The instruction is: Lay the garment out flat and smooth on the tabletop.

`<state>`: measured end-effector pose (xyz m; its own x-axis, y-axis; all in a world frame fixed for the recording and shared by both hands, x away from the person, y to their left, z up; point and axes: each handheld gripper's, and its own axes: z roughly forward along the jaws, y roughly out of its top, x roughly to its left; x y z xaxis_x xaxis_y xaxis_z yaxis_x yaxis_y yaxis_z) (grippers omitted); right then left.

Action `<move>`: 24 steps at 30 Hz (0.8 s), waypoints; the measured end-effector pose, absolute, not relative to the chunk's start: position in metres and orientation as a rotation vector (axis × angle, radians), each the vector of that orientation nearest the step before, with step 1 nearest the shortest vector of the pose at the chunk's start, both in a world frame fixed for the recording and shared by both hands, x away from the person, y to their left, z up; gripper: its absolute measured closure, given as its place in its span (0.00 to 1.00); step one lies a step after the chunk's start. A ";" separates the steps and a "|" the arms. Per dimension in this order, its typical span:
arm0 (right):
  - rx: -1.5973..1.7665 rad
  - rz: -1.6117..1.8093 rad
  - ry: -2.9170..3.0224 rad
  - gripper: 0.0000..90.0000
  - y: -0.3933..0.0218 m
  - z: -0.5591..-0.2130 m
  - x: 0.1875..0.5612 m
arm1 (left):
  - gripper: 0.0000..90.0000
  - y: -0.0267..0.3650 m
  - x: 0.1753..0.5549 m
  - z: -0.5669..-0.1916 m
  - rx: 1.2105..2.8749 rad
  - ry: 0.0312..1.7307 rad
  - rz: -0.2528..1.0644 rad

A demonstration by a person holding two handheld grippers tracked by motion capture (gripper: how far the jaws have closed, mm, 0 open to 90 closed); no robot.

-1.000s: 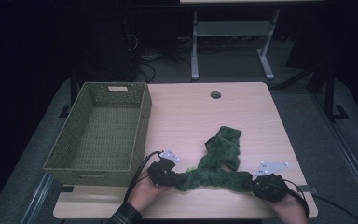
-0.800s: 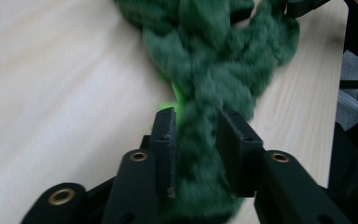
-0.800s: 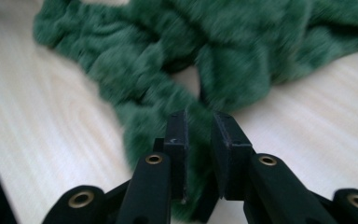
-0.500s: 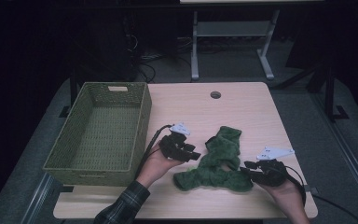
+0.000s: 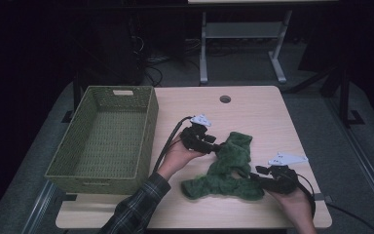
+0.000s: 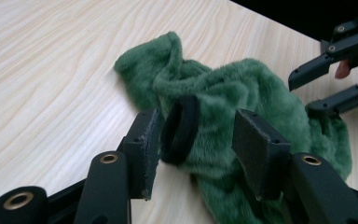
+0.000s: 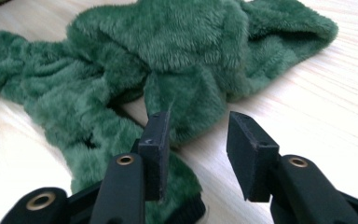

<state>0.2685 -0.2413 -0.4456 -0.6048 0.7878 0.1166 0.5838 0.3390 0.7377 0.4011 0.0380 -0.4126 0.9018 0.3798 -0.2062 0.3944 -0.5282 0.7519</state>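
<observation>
Basically green fuzzy garment [image 5: 226, 168], crumpled on table [image 5: 258, 112], black cuff showing.

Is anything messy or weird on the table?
Yes: the fuzzy green garment lies bunched and twisted on the wooden table instead of flat. A black cuff sticks up between the open jaws of the left hand-held gripper. The woven basket sits straight. Nothing looks spilled or broken.

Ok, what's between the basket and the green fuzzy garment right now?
In the high view, the left gripper and its hand lie between the woven basket and the green garment; the rest is bare table.
</observation>
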 end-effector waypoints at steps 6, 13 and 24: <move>1.260 1.123 2.359 0.60 -0.233 -0.451 0.270 | 0.56 0.028 0.408 -0.422 2.178 0.564 -0.057; 1.281 1.089 2.401 0.56 -0.225 -0.461 0.272 | 0.65 0.019 0.406 -0.433 2.242 0.528 -0.096; 1.309 1.059 2.408 0.59 -0.224 -0.466 0.275 | 0.94 0.021 0.400 -0.426 2.242 0.514 -0.103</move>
<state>0.2751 -0.2245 -0.4659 -0.5864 0.7957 0.1519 0.6499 0.3501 0.6746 0.4003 0.0208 -0.4264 0.9136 0.3291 -0.2387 0.3956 -0.5849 0.7081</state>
